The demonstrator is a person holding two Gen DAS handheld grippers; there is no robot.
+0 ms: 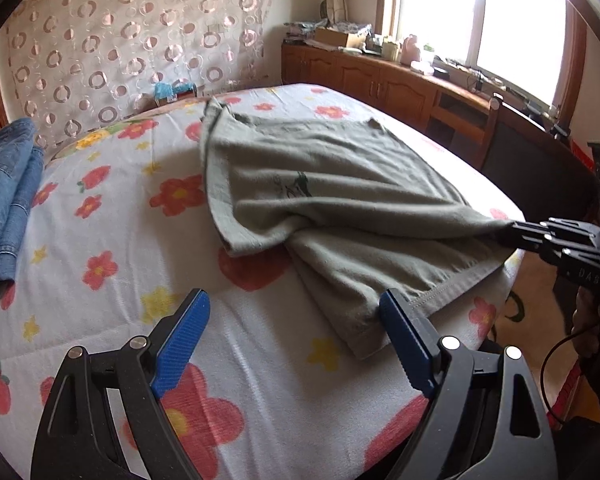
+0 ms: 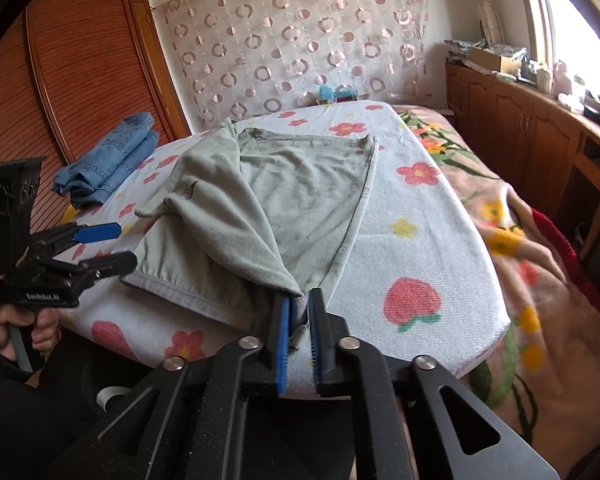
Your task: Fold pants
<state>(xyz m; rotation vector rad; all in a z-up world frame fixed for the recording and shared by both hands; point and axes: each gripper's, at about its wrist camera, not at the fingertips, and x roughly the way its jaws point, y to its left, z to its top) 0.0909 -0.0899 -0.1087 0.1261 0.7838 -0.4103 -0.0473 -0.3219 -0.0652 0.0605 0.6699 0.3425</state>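
Pants [image 2: 300, 200]: 1 grey-green pair lies on the flowered sheet [image 2: 412, 248] covering the bed, waistband toward the far end and leg hems toward the near edge.

Progress, as judged from the layout:
- 1 leg is partly drawn across the other, and a raised diagonal ridge of cloth runs from the pants' left side toward the right gripper [image 2: 298, 312].
- The lengthwise fold is not yet flat. The crosswise folds appear to remain.

Gripper state:
- Right gripper: jaws nearly together, pinching a corner of the lifted leg cloth at the near edge of the bed.
- Left gripper [image 1: 294, 312]: jaws spread wide, holding nothing. Its right fingertip sits just at the hem of the lower leg; the left one is over bare sheet.

Containers: none is in use. Folded blue jeans [image 2: 108, 160] rest on the sheet, well apart from the pants. A cardboard box [image 2: 496, 58] sits on the wooden cabinet [image 2: 540, 140]; its contents cannot be told.
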